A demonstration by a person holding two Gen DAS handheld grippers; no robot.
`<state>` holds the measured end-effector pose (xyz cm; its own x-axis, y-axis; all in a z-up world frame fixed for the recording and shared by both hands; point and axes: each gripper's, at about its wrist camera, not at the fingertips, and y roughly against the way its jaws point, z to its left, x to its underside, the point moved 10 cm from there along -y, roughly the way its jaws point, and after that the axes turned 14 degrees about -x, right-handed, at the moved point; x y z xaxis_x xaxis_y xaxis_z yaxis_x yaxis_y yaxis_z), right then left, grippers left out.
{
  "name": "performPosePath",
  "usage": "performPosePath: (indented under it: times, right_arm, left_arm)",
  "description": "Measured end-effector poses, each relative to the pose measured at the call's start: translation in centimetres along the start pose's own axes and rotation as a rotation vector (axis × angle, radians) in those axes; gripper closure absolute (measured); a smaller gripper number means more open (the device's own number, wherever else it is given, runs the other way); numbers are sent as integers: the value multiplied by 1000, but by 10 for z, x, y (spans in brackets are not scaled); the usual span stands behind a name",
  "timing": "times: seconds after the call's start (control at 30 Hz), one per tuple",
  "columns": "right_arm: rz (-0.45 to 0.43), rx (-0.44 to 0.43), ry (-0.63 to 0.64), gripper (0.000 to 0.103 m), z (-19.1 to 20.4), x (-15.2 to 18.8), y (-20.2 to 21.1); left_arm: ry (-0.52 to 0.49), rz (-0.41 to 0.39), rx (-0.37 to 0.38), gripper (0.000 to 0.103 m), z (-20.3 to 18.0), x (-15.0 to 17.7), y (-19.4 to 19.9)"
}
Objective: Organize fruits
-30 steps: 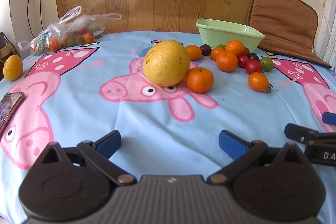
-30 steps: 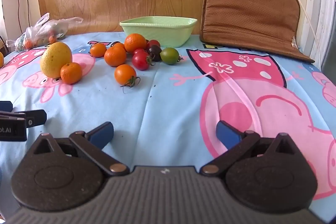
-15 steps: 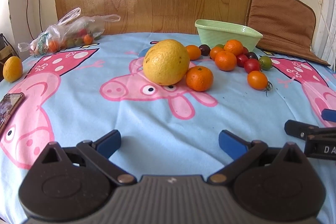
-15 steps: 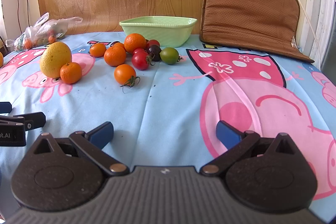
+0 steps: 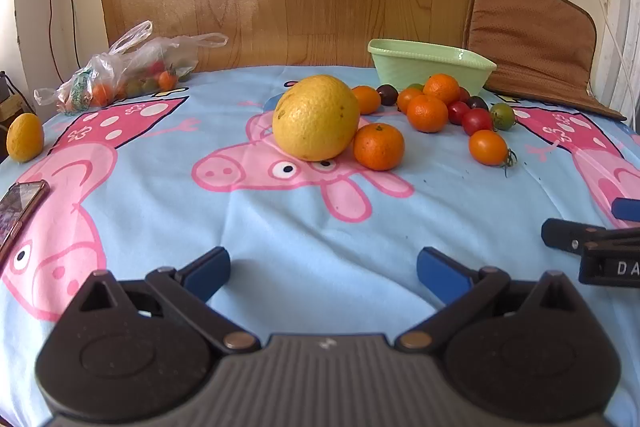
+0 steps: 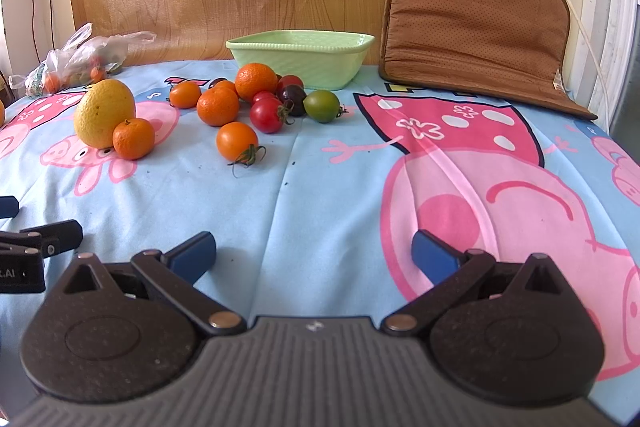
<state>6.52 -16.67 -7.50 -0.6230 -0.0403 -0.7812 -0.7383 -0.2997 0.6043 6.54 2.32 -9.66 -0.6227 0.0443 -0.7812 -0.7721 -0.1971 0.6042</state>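
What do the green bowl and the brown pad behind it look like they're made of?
The green bowl looks like glazed ceramic or milk glass: an opaque, glossy pale green wall with a highlight and a beaded rim. It could also be plastic. The brown pad looks like soft perforated fabric or faux leather: a matte surface dotted with tiny holes, stitched piping along the edge, and creases near its base.

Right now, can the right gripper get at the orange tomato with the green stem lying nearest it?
Probably yes. The right gripper is open and empty, and only bare blue cartoon-print cloth lies between it and the orange tomato with the green stem, which sits apart from the other fruit.
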Motion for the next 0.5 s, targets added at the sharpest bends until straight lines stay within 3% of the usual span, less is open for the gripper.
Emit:
performPosePath:
  times: [0.5]
  right_arm:
    - [1,1,1,0,0,0,0]
  left_arm:
    - [-18,7,-12,0,1,1,2]
